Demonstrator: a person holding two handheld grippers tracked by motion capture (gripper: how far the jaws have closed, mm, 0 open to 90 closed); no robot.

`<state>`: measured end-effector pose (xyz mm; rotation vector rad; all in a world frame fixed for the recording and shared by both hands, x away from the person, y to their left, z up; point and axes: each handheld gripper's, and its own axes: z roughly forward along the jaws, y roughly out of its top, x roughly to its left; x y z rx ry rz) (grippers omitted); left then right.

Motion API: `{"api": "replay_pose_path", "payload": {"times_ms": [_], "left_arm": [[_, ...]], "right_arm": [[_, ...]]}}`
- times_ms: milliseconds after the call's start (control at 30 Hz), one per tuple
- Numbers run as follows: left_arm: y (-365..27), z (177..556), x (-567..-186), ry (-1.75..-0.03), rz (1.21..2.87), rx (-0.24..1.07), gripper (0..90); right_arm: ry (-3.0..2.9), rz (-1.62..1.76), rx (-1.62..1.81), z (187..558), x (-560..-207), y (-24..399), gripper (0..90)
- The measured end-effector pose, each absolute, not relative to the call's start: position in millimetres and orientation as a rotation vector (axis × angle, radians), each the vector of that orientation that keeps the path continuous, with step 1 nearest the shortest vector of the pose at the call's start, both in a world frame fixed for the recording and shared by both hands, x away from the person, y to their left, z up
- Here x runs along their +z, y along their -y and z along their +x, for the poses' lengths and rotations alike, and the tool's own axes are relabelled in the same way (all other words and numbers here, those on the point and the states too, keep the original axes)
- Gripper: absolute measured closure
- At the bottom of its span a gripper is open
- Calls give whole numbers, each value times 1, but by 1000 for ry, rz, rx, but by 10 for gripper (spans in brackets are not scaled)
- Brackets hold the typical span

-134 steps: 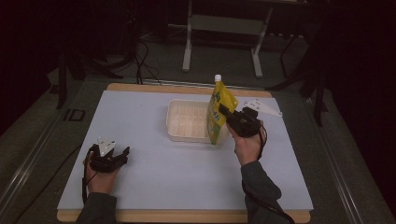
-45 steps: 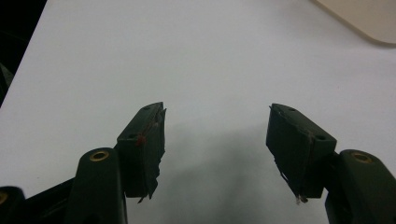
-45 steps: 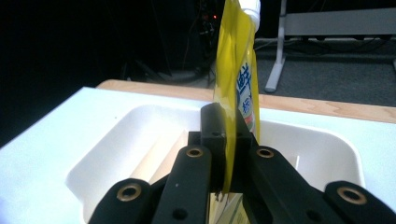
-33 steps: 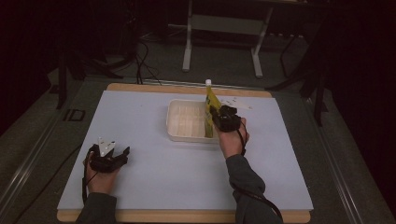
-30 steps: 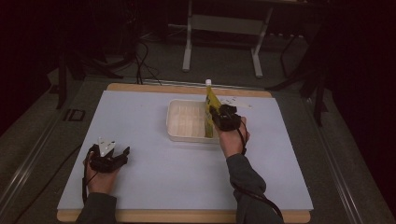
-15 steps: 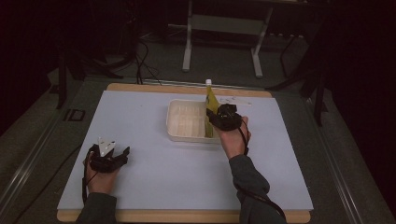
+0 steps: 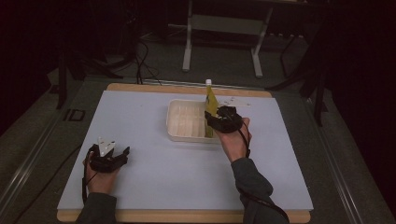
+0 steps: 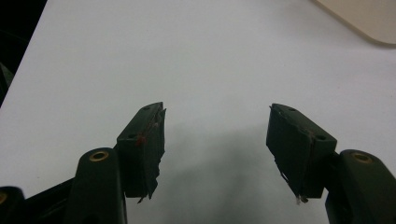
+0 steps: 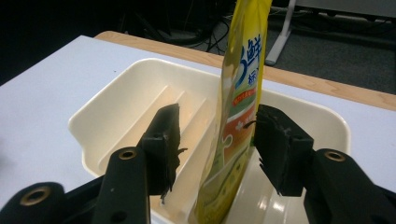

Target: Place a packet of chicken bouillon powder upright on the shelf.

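Note:
A yellow stand-up pouch [image 7: 210, 100] with a white cap stands upright in the right end of a cream ribbed tray [image 7: 180, 136]. My right gripper [image 7: 211, 122] is at the tray's right front corner. In the right gripper view its jaws are spread on either side of the pouch [image 9: 238, 107]. The left jaw is clearly apart from it and the right jaw is close beside it, so the right gripper [image 9: 217, 126] is open. My left gripper [image 7: 122, 152] rests near the table's front left. It is open, and nothing lies between the left gripper's [image 8: 217, 135] jaws.
The tray's rim [image 9: 116, 88] sits on a white table top [image 7: 140, 121] with a wooden border. A corner of the tray [image 8: 369, 18] shows at the far right of the left gripper view. Metal stand legs [image 7: 189, 42] and cables lie on the floor behind the table.
The right gripper carried the pouch leftward from beside the tray into its right end and lowered it. In the last half second the hand shifted slightly. The left gripper stayed still.

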<state>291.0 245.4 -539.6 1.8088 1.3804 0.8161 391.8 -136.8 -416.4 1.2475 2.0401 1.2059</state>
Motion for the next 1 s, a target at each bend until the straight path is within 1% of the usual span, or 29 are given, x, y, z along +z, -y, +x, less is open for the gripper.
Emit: {"api": "replay_pose_path", "payload": {"times_ms": [433,800,1000], "left_arm": [[-246,291,-540,-1380,1811,817,369],[-246,291,-540,-1383,1808,817,368],[-246,291,-540,-1386,1805,814,368]], "right_arm": [[-2098,1251,1190,373,-413,149,485],[-2216,1221,1151,353,-424,153,486],[-2272,1234,1149,339,-436,158,487]]}}
